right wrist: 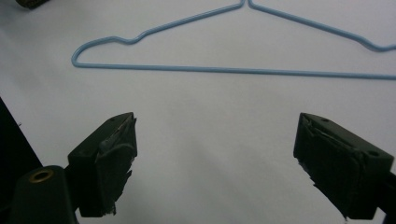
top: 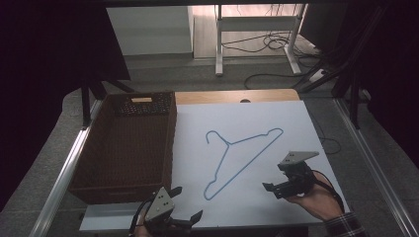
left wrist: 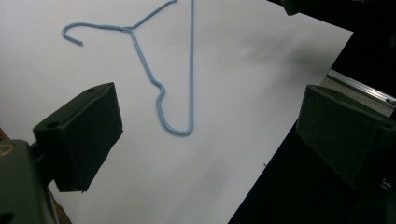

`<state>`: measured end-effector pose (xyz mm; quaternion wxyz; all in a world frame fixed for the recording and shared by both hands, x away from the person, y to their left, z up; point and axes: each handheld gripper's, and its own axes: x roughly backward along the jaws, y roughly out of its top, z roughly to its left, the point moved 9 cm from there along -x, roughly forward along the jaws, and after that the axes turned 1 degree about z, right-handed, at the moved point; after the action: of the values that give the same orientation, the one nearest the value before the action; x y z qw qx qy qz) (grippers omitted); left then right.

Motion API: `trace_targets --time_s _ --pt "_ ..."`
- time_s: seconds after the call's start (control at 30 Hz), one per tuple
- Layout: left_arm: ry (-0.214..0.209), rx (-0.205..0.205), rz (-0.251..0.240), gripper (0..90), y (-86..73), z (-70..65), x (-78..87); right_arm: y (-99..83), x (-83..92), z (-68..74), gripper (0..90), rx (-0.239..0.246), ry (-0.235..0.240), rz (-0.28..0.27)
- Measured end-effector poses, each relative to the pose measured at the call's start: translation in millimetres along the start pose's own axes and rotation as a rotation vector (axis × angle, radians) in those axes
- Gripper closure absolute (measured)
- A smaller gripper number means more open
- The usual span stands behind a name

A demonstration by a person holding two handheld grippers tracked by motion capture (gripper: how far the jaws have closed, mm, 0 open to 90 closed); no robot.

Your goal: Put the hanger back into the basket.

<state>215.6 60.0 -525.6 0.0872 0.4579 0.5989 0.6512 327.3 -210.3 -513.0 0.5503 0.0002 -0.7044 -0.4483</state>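
- A light blue wire coat hanger (top: 242,160) lies flat on the white table (top: 286,118), roughly at its middle, with nothing touching it.
- In the high view the hanger's hook points to the far left, one shoulder end reaches toward the far right, and the other rounded end lies near the table's near edge.
- The left hand-held gripper (top: 187,204) is at the near edge of the table, just right of the basket's near corner; its jaws are spread wide and hold nothing.
- In the left gripper view that hand-held gripper (left wrist: 208,123) looks along the table at the hanger (left wrist: 161,70), whose near rounded end lies between and just beyond the two black jaws, apart from both.
- The right hand-held gripper (top: 274,187) is held by the person's right hand (top: 318,200) over the near right part of the table, near the hanger's long bottom wire but apart from it.
- In the right gripper view its jaws (right wrist: 215,154) are also spread wide and empty, with worn padding visible on their inner faces; the hanger (right wrist: 233,70) lies across the top of that view, beyond the jaw tips.
- A dark brown woven basket (top: 168,143) stands on the left, alongside the white table top; its inside looks empty.
- A plaid sleeve (top: 346,224) shows at the right wrist.
- Beyond the table are a grey floor with cables (top: 269,47) and the legs of a white frame (top: 219,44).
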Motion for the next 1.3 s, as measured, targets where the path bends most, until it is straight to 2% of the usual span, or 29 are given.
trace_targets --time_s 0.1,0.33,0.47,0.5,0.7,0.9,1.03,1.13,1.3 --pt "0.001 0.002 -0.001 7.1 0.1 0.2 0.0 5.2 -2.6 -1.9 14.8 0.015 -0.006 0.01" --pt "0.002 -0.001 0.005 7.1 -0.3 0.3 -0.6 14.4 -8.5 -10.3 20.4 0.087 -0.033 0.05" --pt "0.002 0.001 0.006 7.1 -0.5 0.6 -0.7 19.3 -13.3 -15.6 26.1 0.13 -0.029 0.074" --pt "0.003 0.001 0.006 7.1 -0.5 0.8 -0.6 22.0 -17.4 -18.9 27.9 0.16 -0.025 0.092" --pt "0.004 0.003 0.007 7.1 -0.7 1.4 -0.6 29.6 -26.2 -25.1 32.1 0.201 -0.017 0.124" --pt "0.004 0.006 0.008 7.1 -0.8 1.5 -0.4 37.0 -35.5 -27.6 36.1 0.249 0.009 0.179" --pt "0.005 0.005 0.007 7.1 -0.8 1.5 -0.2 41.2 -41.0 -28.4 38.3 0.287 0.003 0.203" --pt "0.004 0.006 0.008 7.1 -0.8 1.5 -0.4 45.5 -44.7 -30.2 42.3 0.297 0.008 0.213" --pt "0.003 0.005 0.008 7.1 -0.8 1.4 -0.6 52.6 -51.4 -35.1 49.6 0.341 0.01 0.244"
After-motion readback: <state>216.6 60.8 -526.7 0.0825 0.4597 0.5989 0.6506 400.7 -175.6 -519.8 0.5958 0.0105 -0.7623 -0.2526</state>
